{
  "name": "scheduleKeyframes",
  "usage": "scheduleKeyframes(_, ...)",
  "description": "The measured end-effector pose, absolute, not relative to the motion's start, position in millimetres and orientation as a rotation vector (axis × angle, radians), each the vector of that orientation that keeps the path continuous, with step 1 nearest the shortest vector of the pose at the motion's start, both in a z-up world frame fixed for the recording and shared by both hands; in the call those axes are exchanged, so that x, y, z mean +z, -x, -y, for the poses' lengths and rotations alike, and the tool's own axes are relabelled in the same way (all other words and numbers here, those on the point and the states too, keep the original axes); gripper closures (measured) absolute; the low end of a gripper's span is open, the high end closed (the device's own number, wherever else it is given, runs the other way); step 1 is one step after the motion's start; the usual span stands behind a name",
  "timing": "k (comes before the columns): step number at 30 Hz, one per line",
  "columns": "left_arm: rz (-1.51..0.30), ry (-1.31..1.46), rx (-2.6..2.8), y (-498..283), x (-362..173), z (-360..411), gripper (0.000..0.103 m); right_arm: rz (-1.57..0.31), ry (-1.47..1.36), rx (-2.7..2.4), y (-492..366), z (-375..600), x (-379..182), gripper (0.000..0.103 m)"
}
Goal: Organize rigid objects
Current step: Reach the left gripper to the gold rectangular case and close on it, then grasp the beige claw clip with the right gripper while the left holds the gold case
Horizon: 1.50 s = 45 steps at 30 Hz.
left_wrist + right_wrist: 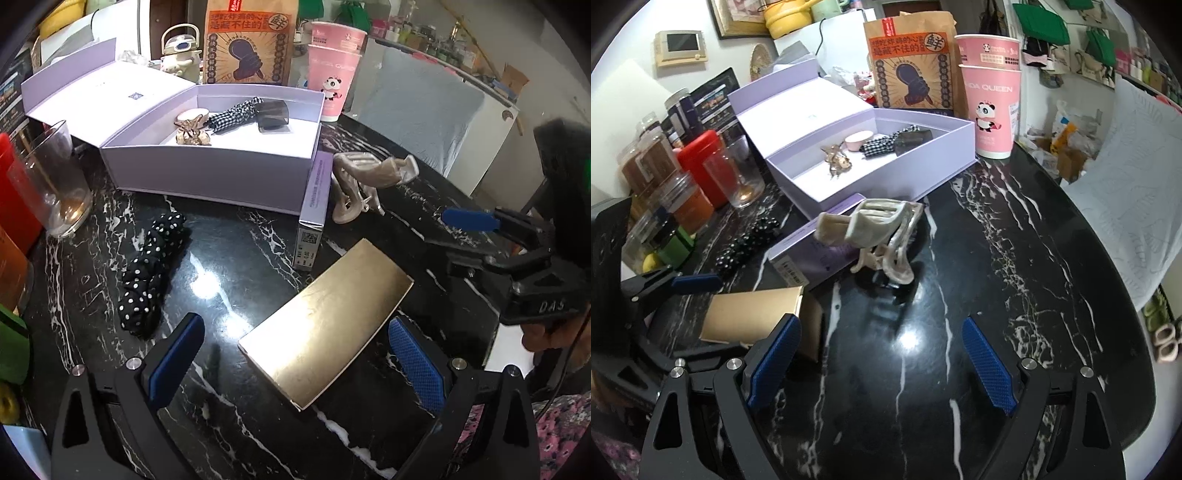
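Tabletop [229, 236], black marble with white veins. Contents, counted:

- Lavender gift box [207, 166], one, lid hinged open behind it. Inside: one pale gold hair claw [192, 131], one round pink item [194, 115], one black-and-white gingham scrunchie [236, 114], one dark translucent clip [273, 114].
- Slim lavender carton [314, 210], one, lying just beside the gift box; its near end carries a barcode label.
- Beige hair claw [879, 236], one, large, resting on the tabletop against the slim carton, in front of the gift box.
- Gold box [325, 325], one, flat on the tabletop between the fingers of the left tool.
- Black polka-dot scrunchie [153, 269], one, on the tabletop in front of the gift box.
- Pink paper cups [991, 92], two, stacked.
- Brown paper bag [910, 62], one, behind the gift box.
- Clear glass [55, 184], one.

Tools, two. Left tool [295, 362]: fingers spread wide, pads not touching the gold box. Right tool [882, 365]: fingers spread wide, nothing between them, only bare tabletop.

Partly seen: jars and a red canister [701, 162] at the tabletop's left edge overlap one another, count uncertain. The gold box's near corner is covered by a tool finger in the right wrist view. Bag print too small to read.
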<state>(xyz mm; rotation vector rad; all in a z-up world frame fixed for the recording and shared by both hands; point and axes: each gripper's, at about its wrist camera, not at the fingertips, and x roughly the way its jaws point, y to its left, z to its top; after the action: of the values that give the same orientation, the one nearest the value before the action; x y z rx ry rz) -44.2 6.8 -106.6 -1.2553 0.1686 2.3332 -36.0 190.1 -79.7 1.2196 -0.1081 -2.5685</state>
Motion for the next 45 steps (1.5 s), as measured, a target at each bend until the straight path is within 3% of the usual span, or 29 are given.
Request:
scheduleKeyframes(4, -0.165, 1.237, 2.319, 44.9, -108.2, -9.0, 0.002, 0.083, -1.219, -2.586, 44.5, -189.7, -81.8, 0.013)
scheduleKeyframes(8, -0.157, 1.237, 2.290, 45.5, -108.5, -11.8, 0.010, 0.068, -1.209, -2.589, 52.9, -187.8, -82.4, 0.013)
scheduleKeyframes(14, -0.120, 1.254, 2.245, 45.8, -112.6, -15.6, 0.043, 0.029, -1.229, -2.583, 67.0, -182.7, -87.2, 0.013)
scheduleKeyframes(17, -0.122, 1.271, 2.227, 44.1, -115.9, -17.6, 0.053, 0.037, -1.232, -2.564, 74.8, -181.4, -88.7, 0.013)
scheduleKeyframes(27, -0.096, 1.310, 2.266, 30.2, -115.9, -2.0, 0.056, 0.002, -1.138, -2.580, 92.6, -166.3, -85.9, 0.015)
scheduleKeyframes(36, 0.023, 1.382, 2.379, 27.0, -117.4, 35.4, 0.056, -0.079, -1.148, -2.560, 97.5, -153.3, -94.8, 0.042)
scheduleKeyframes(38, 0.037, 1.381, 2.390, 30.1, -118.2, 36.6, 0.056, -0.093, -1.147, -2.575, 95.1, -153.6, -95.0, 0.060)
scheduleKeyframes(40, 0.031, 1.374, 2.401, 33.4, -119.0, 34.2, 0.056, -0.098, -1.163, -2.586, 93.4, -156.6, -96.1, 0.071)
scheduleKeyframes(45, 0.008, 1.359, 2.415, 41.3, -120.2, 25.3, 0.056, -0.044, -1.192, -2.612, 84.6, -170.4, -97.0, 0.075)
